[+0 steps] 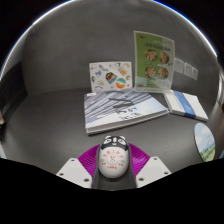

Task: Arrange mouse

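Observation:
A white mouse (112, 158) with red print on its back and a black panda-like front end sits between my gripper's (112, 163) two fingers. The magenta pads (91, 157) press against both of its sides, so the gripper is shut on it. The mouse is held above the grey table (45, 125), just short of a stack of magazines.
A stack of magazines (122, 108) lies just ahead of the fingers. A booklet (189, 103) lies to its right. A card with coloured shapes (110, 76) and a green-and-white leaflet (153, 60) stand against the back wall. A round printed object (205, 142) is at the right.

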